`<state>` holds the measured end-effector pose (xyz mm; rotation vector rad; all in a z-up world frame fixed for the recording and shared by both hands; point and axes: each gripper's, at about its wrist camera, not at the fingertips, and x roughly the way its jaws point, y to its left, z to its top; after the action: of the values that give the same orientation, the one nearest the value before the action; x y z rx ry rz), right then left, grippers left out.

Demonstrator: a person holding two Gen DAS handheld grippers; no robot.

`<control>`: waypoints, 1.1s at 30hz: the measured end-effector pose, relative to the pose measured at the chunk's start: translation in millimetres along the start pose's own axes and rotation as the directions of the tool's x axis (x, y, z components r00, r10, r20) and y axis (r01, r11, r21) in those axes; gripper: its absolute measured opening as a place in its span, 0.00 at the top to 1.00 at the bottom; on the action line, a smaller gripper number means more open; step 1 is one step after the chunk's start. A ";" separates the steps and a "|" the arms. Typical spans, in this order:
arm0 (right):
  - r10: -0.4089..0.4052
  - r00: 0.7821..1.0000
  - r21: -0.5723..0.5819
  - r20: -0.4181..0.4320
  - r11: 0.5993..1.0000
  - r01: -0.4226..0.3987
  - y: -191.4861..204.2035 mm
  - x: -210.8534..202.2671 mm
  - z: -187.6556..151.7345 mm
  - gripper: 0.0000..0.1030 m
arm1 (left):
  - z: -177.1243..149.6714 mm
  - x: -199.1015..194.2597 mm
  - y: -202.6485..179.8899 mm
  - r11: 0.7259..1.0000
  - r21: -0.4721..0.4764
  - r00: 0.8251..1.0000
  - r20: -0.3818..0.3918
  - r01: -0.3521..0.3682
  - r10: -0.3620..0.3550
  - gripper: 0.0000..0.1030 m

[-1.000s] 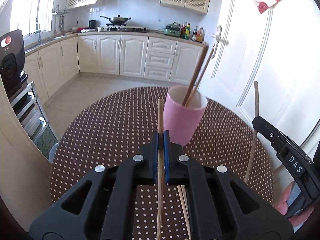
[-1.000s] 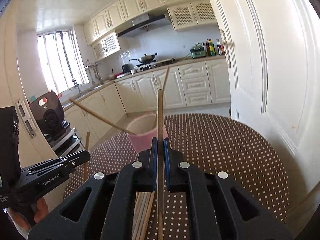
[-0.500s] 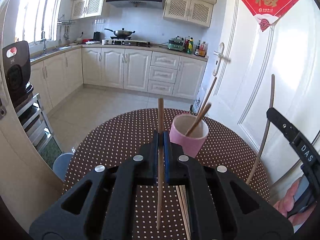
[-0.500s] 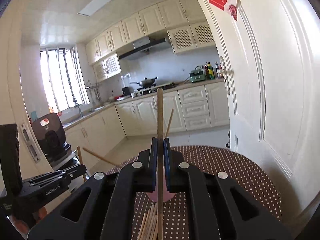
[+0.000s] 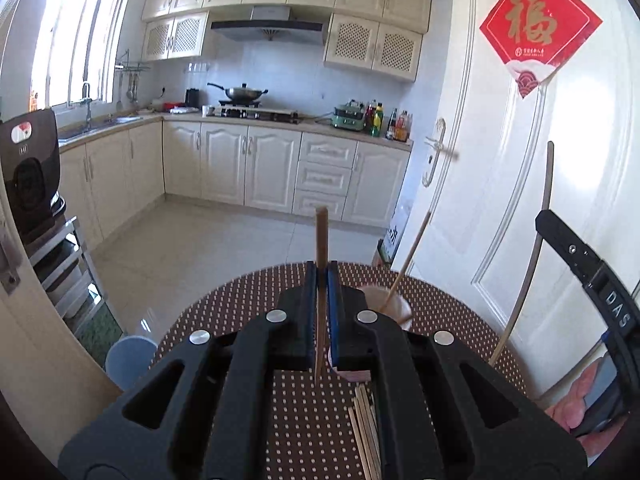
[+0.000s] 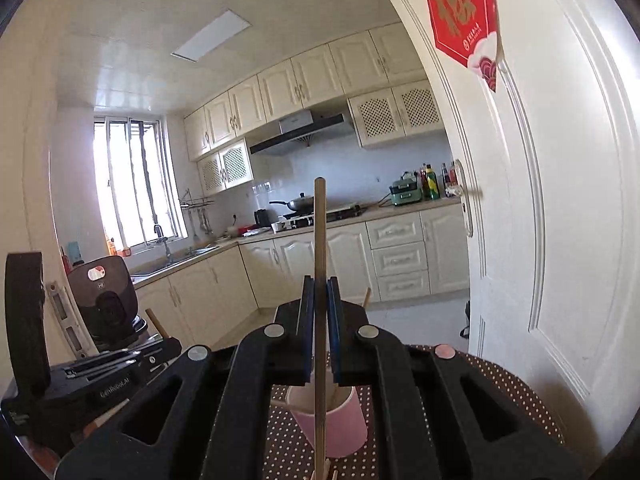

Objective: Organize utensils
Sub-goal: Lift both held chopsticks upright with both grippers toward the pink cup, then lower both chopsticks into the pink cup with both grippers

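Note:
My left gripper (image 5: 322, 276) is shut on a dark wooden chopstick (image 5: 321, 236) that stands upright above the dotted brown table (image 5: 240, 300). Behind its right finger sits the pink cup (image 5: 394, 308) with a couple of chopsticks (image 5: 408, 256) leaning in it. My right gripper (image 6: 320, 284) is shut on a paler chopstick (image 6: 319, 232), also upright, with the pink cup (image 6: 340, 424) just below and beyond it. Each gripper shows at the edge of the other's view: the right gripper (image 5: 542, 224) and the left gripper (image 6: 168, 344). Loose chopsticks (image 5: 366, 428) lie on the table under my left gripper.
A white door (image 5: 500, 160) with a red hanging stands close on the right of the table. A blue stool (image 5: 128, 356) sits by the table's left edge. A black appliance (image 5: 28, 184) rests on a metal rack at the left. Kitchen cabinets line the far wall.
Both grippers have risen with their chopsticks still clamped. The pink cup and table have dropped lower in both views and look smaller.

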<state>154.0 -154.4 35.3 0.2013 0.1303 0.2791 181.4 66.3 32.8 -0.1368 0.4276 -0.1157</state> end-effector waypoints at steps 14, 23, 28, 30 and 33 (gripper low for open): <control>-0.005 0.999 -0.006 0.053 1.000 0.005 -1.0 30.5 27.1 0.95 | 52.5 -4.2 -3.2 1.000 0.019 0.991 0.131 0.019 -0.022 0.94; -0.013 0.997 -0.004 0.073 1.000 0.014 -3.0 57.0 35.3 0.95 | 74.6 7.5 -12.6 0.998 0.032 0.982 0.179 0.051 -0.056 0.94; -0.015 0.997 0.002 0.078 1.000 0.015 -6.7 76.6 34.1 0.95 | 76.2 24.0 -19.0 0.997 0.044 0.983 0.167 0.070 -0.076 0.94; -0.015 0.997 -0.003 0.079 1.000 0.015 -7.1 83.8 31.2 0.95 | 76.2 32.8 -19.6 0.996 0.042 0.985 0.154 0.077 -0.082 0.94; -0.014 0.996 -0.005 0.085 1.000 0.015 -8.6 93.9 26.6 0.95 | 76.3 47.0 -18.6 0.995 0.029 0.987 0.122 0.098 -0.101 0.95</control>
<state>249.9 -140.4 49.9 0.2063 0.0468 0.2562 254.5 49.6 85.4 -0.1418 0.2963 -0.2089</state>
